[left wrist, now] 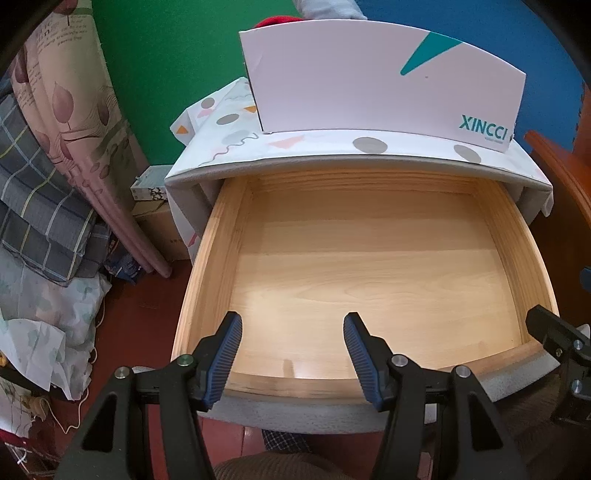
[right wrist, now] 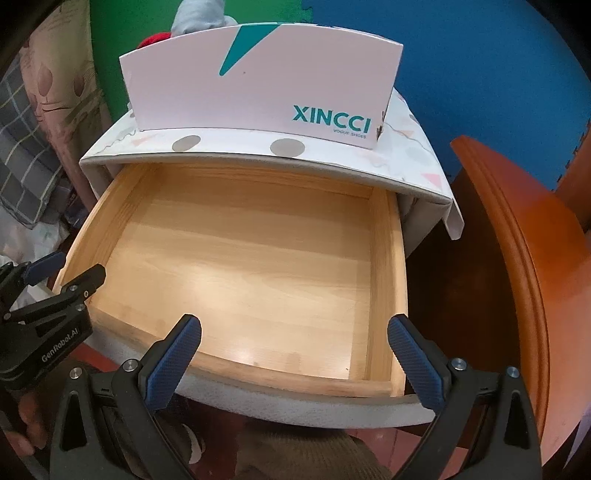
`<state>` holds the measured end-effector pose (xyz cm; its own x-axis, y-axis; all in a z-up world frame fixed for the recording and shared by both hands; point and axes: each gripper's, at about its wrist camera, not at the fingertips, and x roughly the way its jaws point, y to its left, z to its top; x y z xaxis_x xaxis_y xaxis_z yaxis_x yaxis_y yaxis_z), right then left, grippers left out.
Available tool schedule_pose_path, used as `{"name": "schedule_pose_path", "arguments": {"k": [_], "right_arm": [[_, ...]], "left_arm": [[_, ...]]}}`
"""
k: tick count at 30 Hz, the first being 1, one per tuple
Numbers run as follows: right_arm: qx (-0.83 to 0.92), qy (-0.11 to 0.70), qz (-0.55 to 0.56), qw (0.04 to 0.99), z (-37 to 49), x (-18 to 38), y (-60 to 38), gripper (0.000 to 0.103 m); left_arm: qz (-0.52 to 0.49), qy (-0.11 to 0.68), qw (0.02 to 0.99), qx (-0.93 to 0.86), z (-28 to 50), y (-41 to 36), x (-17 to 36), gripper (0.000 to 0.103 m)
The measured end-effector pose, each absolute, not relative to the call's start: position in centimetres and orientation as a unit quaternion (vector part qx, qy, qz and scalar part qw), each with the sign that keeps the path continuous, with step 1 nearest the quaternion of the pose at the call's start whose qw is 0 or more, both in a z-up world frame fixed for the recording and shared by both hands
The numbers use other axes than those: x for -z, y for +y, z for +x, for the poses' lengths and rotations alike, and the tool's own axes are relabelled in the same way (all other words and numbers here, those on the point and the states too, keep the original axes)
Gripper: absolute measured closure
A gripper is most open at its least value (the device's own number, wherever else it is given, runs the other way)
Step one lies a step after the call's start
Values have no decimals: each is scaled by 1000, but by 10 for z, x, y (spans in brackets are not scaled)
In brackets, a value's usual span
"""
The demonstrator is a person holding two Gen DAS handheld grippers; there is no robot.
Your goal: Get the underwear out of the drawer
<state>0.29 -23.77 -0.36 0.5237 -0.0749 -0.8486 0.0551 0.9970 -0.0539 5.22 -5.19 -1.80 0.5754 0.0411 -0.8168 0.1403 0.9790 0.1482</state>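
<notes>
You are holding both grippers over the pulled-out drawer [left wrist: 369,266], each one pointing steeply down into it. The left gripper [left wrist: 292,354] is standing with its jaws partly apart and nothing between them; only the bare wooden floor of the drawer is showing in the gap and ahead of the blue pads [left wrist: 225,354]. The right gripper [right wrist: 294,360] is standing with its jaws spread wide, also gripping nothing, and the drawer's front rail is lying just below and between its fingertips. From the right wrist view, the left gripper is sitting off to the left of the right jaws, over the drawer's left front corner.

No underwear is showing anywhere inside the drawer; its floor is lying bare from front rail to back wall. Beyond both pairs of jaws, a white shoe box [right wrist: 258,85] marked XINCCI is standing on the cabinet top [right wrist: 229,146], which is wearing a patterned cover. Grey cloth [right wrist: 199,16] and something red [right wrist: 157,38] are poking up behind the box; you cannot tell from here what garments these are.
</notes>
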Motion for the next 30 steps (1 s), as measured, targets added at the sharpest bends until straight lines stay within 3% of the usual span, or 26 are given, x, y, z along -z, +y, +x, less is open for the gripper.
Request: {"name": "schedule_pose_path", "arguments": {"k": [30], "right_arm": [[47,497,-18,866,7,8,-237,3]], "left_arm": [[88,457,884,41,52,-52,17,44]]}}
